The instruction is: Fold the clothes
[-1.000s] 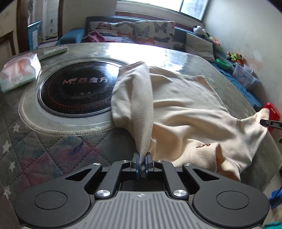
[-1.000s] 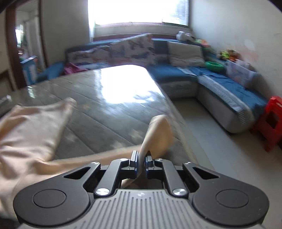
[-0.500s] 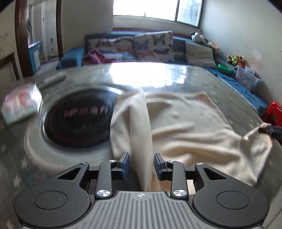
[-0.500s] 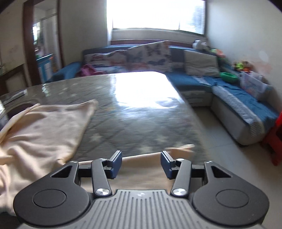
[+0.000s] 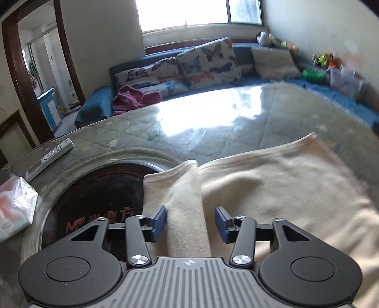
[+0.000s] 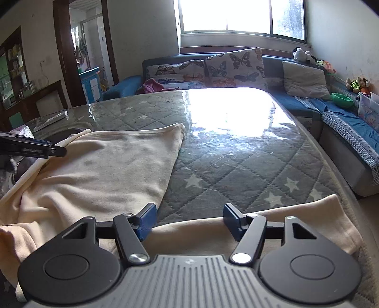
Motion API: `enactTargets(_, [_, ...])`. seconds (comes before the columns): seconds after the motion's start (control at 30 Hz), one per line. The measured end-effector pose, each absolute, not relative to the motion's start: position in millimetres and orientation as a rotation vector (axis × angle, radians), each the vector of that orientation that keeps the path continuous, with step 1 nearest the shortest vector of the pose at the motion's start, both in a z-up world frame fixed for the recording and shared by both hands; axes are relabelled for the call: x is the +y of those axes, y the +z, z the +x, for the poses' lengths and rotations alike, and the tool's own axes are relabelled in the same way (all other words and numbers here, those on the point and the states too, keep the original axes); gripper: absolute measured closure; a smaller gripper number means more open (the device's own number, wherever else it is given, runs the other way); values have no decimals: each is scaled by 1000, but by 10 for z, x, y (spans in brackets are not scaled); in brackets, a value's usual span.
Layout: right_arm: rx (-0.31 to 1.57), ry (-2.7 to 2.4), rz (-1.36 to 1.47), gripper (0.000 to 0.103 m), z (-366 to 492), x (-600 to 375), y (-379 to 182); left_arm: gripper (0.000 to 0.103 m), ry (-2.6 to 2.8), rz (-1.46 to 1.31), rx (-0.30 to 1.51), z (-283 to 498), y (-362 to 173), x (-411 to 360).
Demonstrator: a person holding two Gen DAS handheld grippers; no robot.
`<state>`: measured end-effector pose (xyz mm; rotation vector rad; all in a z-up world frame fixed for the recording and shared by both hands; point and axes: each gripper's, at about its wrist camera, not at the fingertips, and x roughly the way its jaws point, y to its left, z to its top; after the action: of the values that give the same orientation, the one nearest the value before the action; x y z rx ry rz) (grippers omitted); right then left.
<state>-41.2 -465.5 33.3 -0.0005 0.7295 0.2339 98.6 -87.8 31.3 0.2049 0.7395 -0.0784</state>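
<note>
The cream sweatshirt (image 5: 272,189) lies flat on the bench (image 6: 236,154), one sleeve (image 5: 182,201) running lengthwise between the wide-open, empty left tongs (image 5: 190,224), right tongs (image 6: 189,221) likewise agape.

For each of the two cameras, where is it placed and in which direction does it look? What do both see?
Left wrist: sits on the left gripper, looks along its open jaws over a folded sleeve and the cooktop towards the sofa.
Right wrist: sits on the right gripper, looks along its open jaws across the table to the window; the left gripper's tip shows at left.
Both share the cream garment, table, remote and sofa.
</note>
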Motion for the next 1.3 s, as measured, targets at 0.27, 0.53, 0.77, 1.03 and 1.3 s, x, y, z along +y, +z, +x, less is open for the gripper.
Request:
enactTargets(0.27, [739,245,-14,38,-395,-4603,306,94,-5,30,714,743,452,-267])
enactTargets(0.53, [739,237,-46,37,-388,-4560,284,96,201,-197,642,-36,615,546])
enactTargets(0.77, [739,243,-86,34,-387,-4525,258,92,423,-270,694,-675,436,1141])
enactTargets(1.03, [749,242,-102,33,-365,-4511,270,92,350,-234,729,-824,452,1093])
enactTargets(1.3, [752,259,-112,33,-275,-4493,331,80,32,-230,722,-205,576,379])
